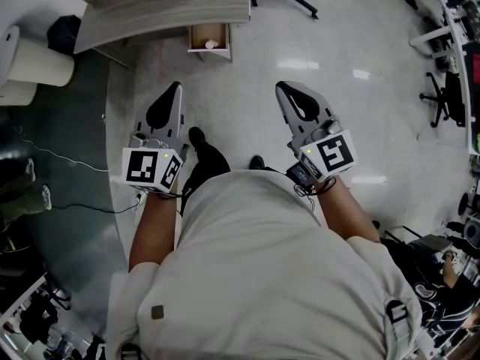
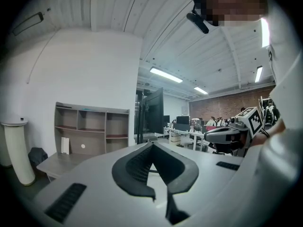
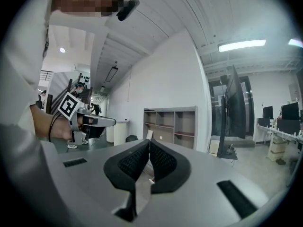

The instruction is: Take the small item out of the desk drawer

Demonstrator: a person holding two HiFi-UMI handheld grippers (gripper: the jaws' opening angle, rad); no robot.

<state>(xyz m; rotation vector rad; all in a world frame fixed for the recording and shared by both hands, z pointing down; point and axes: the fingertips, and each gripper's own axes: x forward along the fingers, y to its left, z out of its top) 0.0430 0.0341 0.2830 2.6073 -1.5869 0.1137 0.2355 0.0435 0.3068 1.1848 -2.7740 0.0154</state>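
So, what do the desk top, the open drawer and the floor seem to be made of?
The desk top is probably grey wood-grain laminate, matt; long pale streaks show. The open drawer looks like light brown wood or board, plain inside. The floor is smooth and glossy, maybe polished coating or tile; lights reflect in it.

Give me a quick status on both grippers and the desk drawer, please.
Left gripper shut, empty. Right gripper shut, empty. Drawer open, small item inside. Nothing in the way.
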